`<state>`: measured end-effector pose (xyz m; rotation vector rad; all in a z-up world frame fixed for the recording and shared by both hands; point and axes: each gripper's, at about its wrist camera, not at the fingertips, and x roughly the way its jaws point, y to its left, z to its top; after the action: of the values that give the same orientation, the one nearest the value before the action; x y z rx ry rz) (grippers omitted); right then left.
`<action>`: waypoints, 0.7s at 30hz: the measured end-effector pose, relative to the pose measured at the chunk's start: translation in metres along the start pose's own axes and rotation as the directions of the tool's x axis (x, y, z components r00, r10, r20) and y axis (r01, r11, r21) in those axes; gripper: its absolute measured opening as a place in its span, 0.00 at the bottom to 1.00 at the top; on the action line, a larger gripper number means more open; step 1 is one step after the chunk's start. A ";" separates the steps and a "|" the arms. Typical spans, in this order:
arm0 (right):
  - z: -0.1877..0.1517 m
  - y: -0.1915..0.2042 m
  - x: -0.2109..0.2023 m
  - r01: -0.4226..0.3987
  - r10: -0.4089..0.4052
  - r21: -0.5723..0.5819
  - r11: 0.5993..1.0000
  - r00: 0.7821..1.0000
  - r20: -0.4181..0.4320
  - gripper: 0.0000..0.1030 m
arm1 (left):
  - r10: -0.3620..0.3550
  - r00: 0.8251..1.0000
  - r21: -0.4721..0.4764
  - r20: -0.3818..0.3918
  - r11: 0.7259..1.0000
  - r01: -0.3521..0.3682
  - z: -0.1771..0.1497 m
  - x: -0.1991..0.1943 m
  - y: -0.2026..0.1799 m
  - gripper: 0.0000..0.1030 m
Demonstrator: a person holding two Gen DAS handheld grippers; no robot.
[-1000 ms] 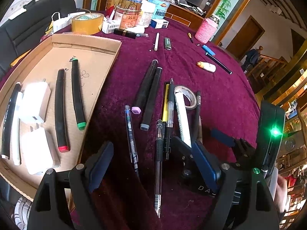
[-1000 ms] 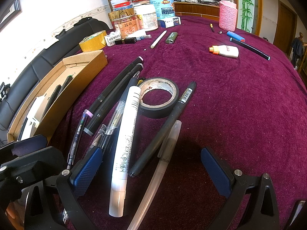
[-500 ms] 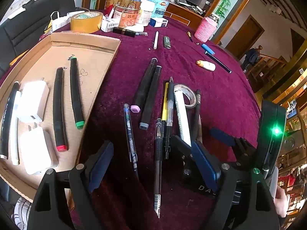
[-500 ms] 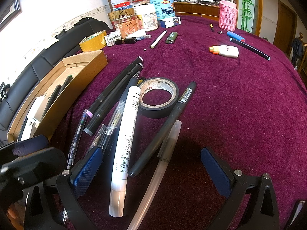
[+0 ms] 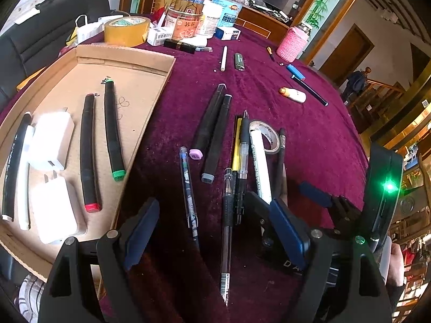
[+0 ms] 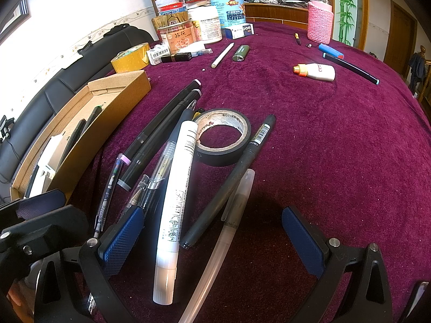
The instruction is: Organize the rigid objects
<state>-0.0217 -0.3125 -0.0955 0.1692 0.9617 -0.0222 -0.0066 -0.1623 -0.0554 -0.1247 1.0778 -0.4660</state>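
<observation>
Several pens and markers lie in a cluster on the purple tablecloth: a clear gel pen (image 5: 227,231), a blue patterned pen (image 5: 188,185), two black markers (image 5: 212,129), a white marker (image 6: 177,196) and a black tape roll (image 6: 222,136). A cardboard tray (image 5: 150,99) at left holds two markers (image 5: 113,129) and white chargers (image 5: 52,140). My left gripper (image 5: 212,231) is open above the gel pen and blue pen. My right gripper (image 6: 212,231) is open, straddling the white marker, a black pen (image 6: 234,180) and a translucent pen (image 6: 231,226).
At the far edge stand jars and tins (image 5: 186,24), a yellow tape roll (image 5: 126,31), a pink-sleeved bottle (image 6: 320,17), a lighter (image 6: 240,53), a white stick (image 6: 222,55) and a correction bottle (image 6: 317,71). A black sofa (image 6: 67,80) lies left.
The left gripper view has shifted slightly forward over the pens. The right gripper has stayed in place. No object has moved.
</observation>
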 end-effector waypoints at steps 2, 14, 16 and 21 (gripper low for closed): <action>0.000 0.000 0.000 0.000 0.000 0.000 1.000 1.000 0.000 1.00 | 0.000 1.000 0.001 -0.001 1.000 0.000 0.000 0.000 0.001 0.81; 0.000 0.000 0.000 0.000 0.000 0.000 1.000 1.000 0.000 1.00 | 0.000 1.000 -0.009 0.001 1.000 0.000 0.000 0.000 0.006 0.81; 0.000 0.000 0.000 0.000 0.000 0.000 1.000 1.000 0.000 1.00 | -0.001 1.000 -0.006 0.001 1.000 0.001 0.000 0.000 0.005 0.81; 0.000 0.000 0.000 0.000 0.000 0.000 1.000 1.000 0.000 1.00 | -0.001 1.000 -0.005 0.000 1.000 0.001 0.000 0.000 0.005 0.81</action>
<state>-0.0217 -0.3125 -0.0955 0.1694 0.9618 -0.0221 -0.0053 -0.1577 -0.0569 -0.1299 1.0795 -0.4644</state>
